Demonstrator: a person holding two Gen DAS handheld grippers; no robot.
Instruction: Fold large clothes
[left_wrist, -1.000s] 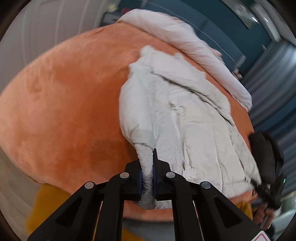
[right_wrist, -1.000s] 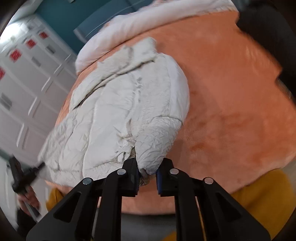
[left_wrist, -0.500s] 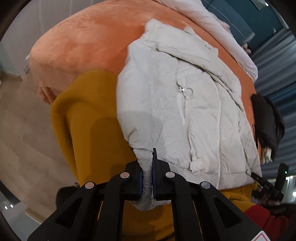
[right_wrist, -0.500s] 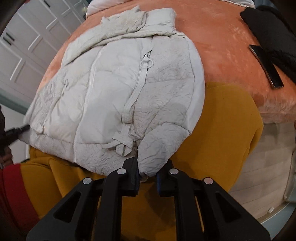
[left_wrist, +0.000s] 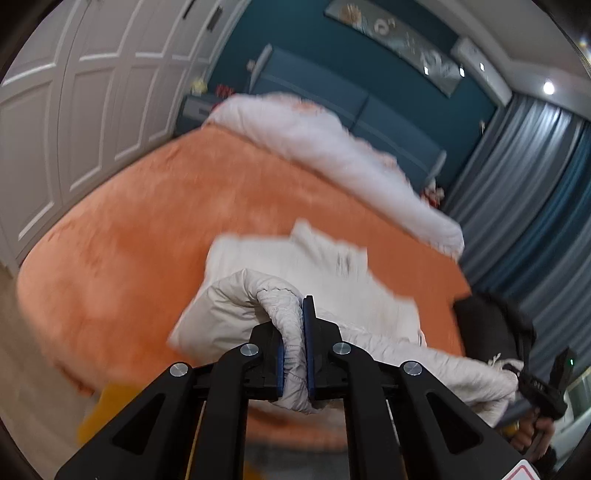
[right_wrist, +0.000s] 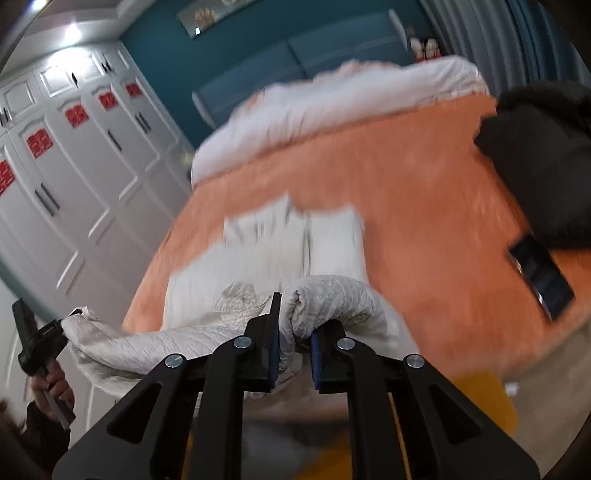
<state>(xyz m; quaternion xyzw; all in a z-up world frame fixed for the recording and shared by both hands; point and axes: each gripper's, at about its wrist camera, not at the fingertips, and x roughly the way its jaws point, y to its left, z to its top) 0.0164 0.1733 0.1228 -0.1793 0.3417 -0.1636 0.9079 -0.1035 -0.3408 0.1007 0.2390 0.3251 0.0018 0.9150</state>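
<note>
A cream quilted jacket (left_wrist: 314, 266) lies on the orange bed (left_wrist: 147, 221) with its collar end far from me. Its near hem is lifted off the bed and hangs stretched between both grippers. My left gripper (left_wrist: 295, 332) is shut on one hem corner, the fabric bunched between its pads. My right gripper (right_wrist: 295, 317) is shut on the other hem corner of the jacket (right_wrist: 332, 240). Each wrist view shows the other gripper at its edge, the right gripper (left_wrist: 543, 384) and the left gripper (right_wrist: 37, 339), each held by a hand (right_wrist: 55, 384).
A white duvet (left_wrist: 332, 147) is rolled along the bed's far end by the blue headboard. A black garment (right_wrist: 543, 147) and a dark phone (right_wrist: 541, 277) lie on the bed's right side. White wardrobe doors (right_wrist: 74, 166) stand left, grey curtains (left_wrist: 535, 203) right.
Both grippers have risen with the jacket's hem, which now hangs raised above the rest of the jacket. The views have swung up from the bed's edge to look across the bed.
</note>
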